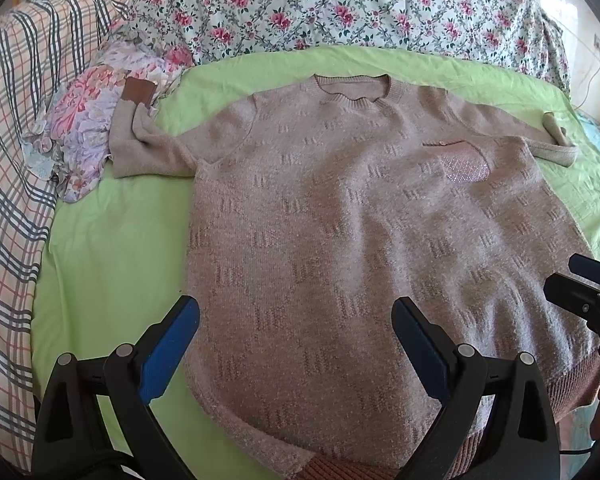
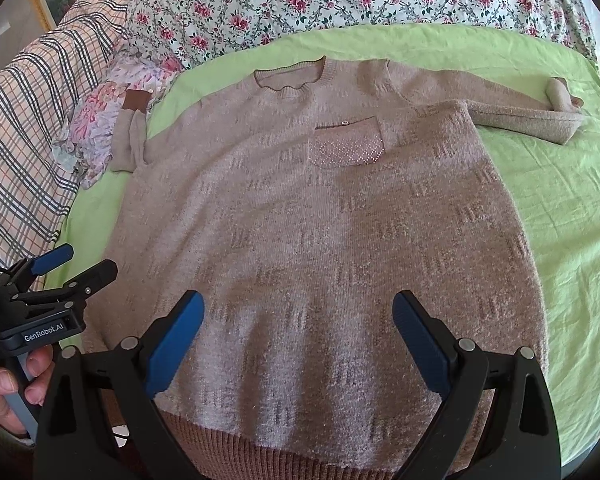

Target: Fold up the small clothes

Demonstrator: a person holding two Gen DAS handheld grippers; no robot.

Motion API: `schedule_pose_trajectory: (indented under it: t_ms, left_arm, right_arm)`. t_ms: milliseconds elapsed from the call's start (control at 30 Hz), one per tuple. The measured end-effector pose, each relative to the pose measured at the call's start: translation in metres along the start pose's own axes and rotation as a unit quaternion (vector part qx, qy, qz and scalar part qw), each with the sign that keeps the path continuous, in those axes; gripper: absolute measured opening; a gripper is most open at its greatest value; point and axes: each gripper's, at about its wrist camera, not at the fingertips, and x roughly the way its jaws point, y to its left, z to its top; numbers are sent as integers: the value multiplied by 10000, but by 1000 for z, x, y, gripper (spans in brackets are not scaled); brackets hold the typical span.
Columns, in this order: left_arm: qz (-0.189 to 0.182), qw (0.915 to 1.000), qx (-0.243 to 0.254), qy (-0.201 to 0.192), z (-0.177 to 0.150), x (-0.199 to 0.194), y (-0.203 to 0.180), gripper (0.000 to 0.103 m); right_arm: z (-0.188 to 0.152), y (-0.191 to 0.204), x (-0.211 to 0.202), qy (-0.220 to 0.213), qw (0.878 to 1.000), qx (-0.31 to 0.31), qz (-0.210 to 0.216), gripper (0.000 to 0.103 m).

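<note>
A beige knit sweater (image 1: 340, 220) with a sparkly chest pocket (image 1: 464, 164) lies flat, front up, on a green sheet (image 1: 112, 248). Its collar points away from me. Its left sleeve (image 1: 144, 140) ends in a brown cuff on a floral cloth; its right sleeve (image 1: 548, 140) is bent back on itself. My left gripper (image 1: 296, 332) is open above the hem's left part, holding nothing. My right gripper (image 2: 298, 332) is open above the hem's right part (image 2: 300, 440), holding nothing. The sweater (image 2: 320, 240) fills the right wrist view. Each gripper shows in the other's view, the right (image 1: 580, 284) and the left (image 2: 68, 264).
A crumpled floral cloth (image 1: 96, 120) lies at the sheet's left. A flowered quilt (image 1: 340, 4) is piled behind the sweater. A plaid blanket (image 1: 12, 160) runs along the left. Bare green sheet (image 2: 572, 200) lies right of the sweater.
</note>
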Motion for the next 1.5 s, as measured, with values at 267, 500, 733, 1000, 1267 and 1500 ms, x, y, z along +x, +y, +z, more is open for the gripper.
schedule_pose_trajectory:
  t_ms: [267, 500, 733, 1000, 1267, 1500]
  left_arm:
    - [120, 9998, 69, -138, 2, 0, -1, 97]
    - [123, 9994, 75, -305, 3, 4, -2, 97]
    - [-313, 9994, -120, 26, 9, 15, 3, 97]
    - [-678, 9975, -191, 41, 21, 19, 0, 97]
    - [-792, 9961, -340, -202, 42, 25, 2, 96]
    - [-880, 9956, -205, 229, 70, 51, -4, 96]
  right_arm:
    - [1, 2, -1, -48, 10000, -34, -23, 95]
    - [4, 1, -1, -56, 9998, 122, 121, 95]
    - [7, -5, 4, 92, 9998, 181, 48, 95]
    - [16, -34, 1, -121, 9983, 565, 94, 95]
    - [47, -115, -10, -563, 9905, 1258, -25, 95]
    - [97, -228, -27, -994, 9751, 1817, -788, 91]
